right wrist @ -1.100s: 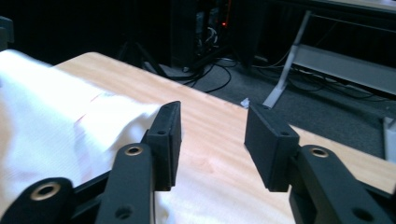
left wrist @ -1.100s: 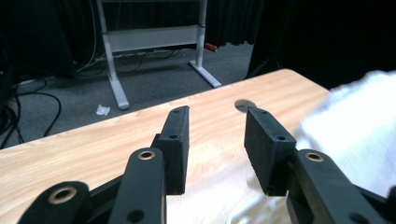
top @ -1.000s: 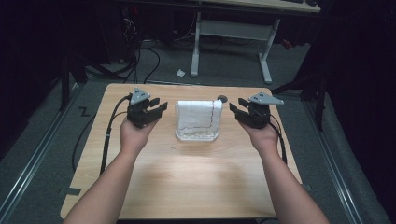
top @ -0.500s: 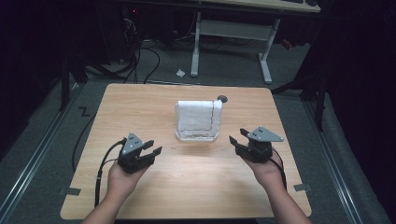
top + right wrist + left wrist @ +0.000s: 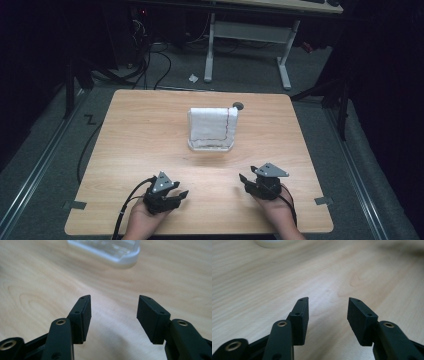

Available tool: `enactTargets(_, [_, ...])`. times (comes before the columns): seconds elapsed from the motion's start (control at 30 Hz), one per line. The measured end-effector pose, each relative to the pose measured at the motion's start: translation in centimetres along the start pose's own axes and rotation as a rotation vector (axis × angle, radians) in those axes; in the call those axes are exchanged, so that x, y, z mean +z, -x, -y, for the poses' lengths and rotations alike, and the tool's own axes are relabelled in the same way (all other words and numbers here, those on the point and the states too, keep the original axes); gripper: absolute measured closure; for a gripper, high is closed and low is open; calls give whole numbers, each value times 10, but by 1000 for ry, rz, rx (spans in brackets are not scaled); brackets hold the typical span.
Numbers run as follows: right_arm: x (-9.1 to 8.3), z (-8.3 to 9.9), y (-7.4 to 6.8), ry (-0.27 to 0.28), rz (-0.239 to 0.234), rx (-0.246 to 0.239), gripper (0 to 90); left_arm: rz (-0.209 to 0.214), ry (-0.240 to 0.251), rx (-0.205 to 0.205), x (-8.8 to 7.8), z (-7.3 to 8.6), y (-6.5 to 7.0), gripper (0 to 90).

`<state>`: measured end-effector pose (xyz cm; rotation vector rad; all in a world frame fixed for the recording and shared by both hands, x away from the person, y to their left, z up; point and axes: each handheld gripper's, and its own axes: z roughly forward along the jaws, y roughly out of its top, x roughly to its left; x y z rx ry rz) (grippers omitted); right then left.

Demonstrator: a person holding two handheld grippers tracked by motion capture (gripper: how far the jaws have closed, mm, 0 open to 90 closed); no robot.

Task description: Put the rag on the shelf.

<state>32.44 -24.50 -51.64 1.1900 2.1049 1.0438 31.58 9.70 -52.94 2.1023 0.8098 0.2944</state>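
High view: both grippers sit at the near edge of the wooden table, well apart from the thing being worked on. A clear container with a white cloth draped over it stands upright around the table's middle, slightly toward the far side; a thin red line runs down the cloth's right edge. A small dark grommet hole lies just beyond it, toward the far right.

Left gripper is near-left, held low over the wood, jaws parted and empty. Right gripper is near-right, same story: jaws apart, nothing between them. Both point roughly toward the far side, at the container.

Left gripper view: jaws spread moderately wide, bare wood grain between them, pale base of the container blurred at the top edge. Right gripper view: jaws open about as wide, with the container's clear plastic base ahead and slightly left of centre.

Judgement: hands parked symmetrically near the person's body reads as a rest or neutral pose, not a reach. Container is central, so either hand can get to it. Open empty jaws suggest nothing is in hand; cloth looks settled over the container, hanging straight down the front.
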Motion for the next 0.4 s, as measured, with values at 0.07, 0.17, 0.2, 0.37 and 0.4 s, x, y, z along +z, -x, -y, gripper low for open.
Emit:
enactTargets(0.07, [2,7,-6,-15,-8,-4,455,18,1,12,2,-1,5,510])
enactTargets(0.17, [5,14,-13,-36,-29,-16,454,24,-13,24,6,0,8,508])
enactTargets(0.2, [5,15,-14,-38,-29,-35,453,25,-14,27,6,1,8,507])
enactTargets(0.37, [7,16,-14,-41,-32,-38,452,26,-11,5,5,2,6,501])
enactTargets(0.4, [7,16,-14,-42,-29,-39,451,22,-10,0,5,3,5,497])
